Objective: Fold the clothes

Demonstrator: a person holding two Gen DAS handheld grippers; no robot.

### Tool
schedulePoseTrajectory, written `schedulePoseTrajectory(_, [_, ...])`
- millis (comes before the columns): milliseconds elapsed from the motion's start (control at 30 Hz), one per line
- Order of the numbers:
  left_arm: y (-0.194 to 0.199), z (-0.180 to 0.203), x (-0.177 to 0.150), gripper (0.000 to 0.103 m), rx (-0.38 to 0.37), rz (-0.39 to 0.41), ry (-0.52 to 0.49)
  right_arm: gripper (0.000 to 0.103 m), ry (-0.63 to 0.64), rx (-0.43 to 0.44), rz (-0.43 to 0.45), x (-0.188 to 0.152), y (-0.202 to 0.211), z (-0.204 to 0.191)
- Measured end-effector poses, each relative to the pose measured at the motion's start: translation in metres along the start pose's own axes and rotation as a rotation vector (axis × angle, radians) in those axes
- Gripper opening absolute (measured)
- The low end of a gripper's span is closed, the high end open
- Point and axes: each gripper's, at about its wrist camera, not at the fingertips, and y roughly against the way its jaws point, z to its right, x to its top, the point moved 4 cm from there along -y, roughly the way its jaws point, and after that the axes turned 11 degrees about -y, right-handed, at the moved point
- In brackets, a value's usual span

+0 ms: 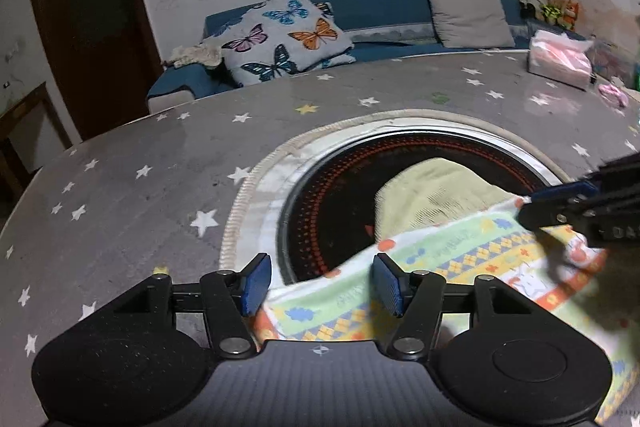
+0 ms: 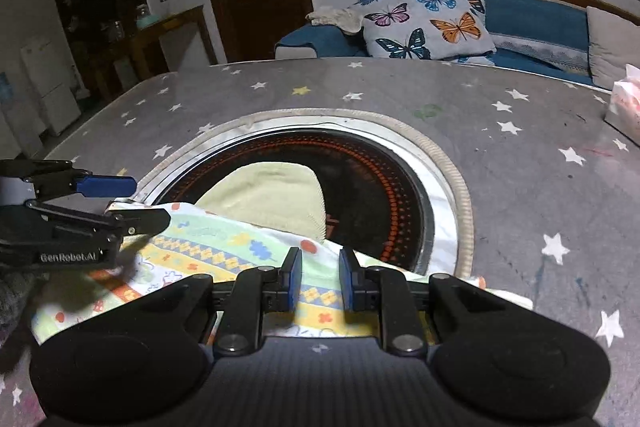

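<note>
A small patterned garment (image 1: 460, 259), white and green with orange and yellow shapes, lies on the star-print table and over the rim of a round black hotplate. A pale yellow part (image 1: 436, 195) of it lies on the hotplate. My left gripper (image 1: 320, 283) is open, its blue pads either side of the garment's near edge. My right gripper (image 2: 320, 277) is open with a narrower gap, low over the garment (image 2: 224, 247). The right gripper also shows in the left wrist view (image 1: 560, 203), and the left gripper in the right wrist view (image 2: 132, 199), each at a cloth corner.
The round hotplate (image 2: 372, 179) is sunk in the grey star-print tablecloth (image 1: 140, 163). A pink tissue pack (image 1: 560, 63) sits at the table's far right. Behind the table stands a blue sofa with a butterfly cushion (image 1: 284, 35) and a grey cushion (image 1: 468, 15).
</note>
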Motion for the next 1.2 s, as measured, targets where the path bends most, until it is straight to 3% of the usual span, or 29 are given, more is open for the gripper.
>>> schedulePoseTrajectory(133, [0.008, -0.013, -0.007, 0.062, 0.017, 0.006, 0.024, 0.025, 0.028, 0.016, 0.007, -0.005, 0.013, -0.008])
schedulePoseTrajectory(300, [0.027, -0.038, -0.023, 0.069, 0.066, 0.012, 0.069, 0.042, 0.124, 0.091, 0.011, -0.020, 0.033, -0.046])
schedulePoseTrajectory(567, [0.058, -0.069, -0.059, 0.078, 0.119, 0.004, 0.182, 0.048, 0.314, 0.198, -0.003, -0.049, 0.040, -0.120])
schedulePoseTrajectory(833, [0.080, -0.080, -0.083, 0.080, 0.095, 0.014, 0.297, 0.048, 0.512, 0.170, 0.010, -0.083, 0.028, -0.167])
schedulePoseTrajectory(1067, [0.086, -0.074, -0.086, 0.080, 0.018, 0.021, 0.361, 0.048, 0.532, 0.240, -0.010, -0.087, 0.039, -0.183])
schedulePoseTrajectory(1200, [0.084, -0.069, -0.086, 0.082, -0.024, 0.012, 0.392, 0.048, 0.572, 0.224, -0.034, -0.101, 0.028, -0.188])
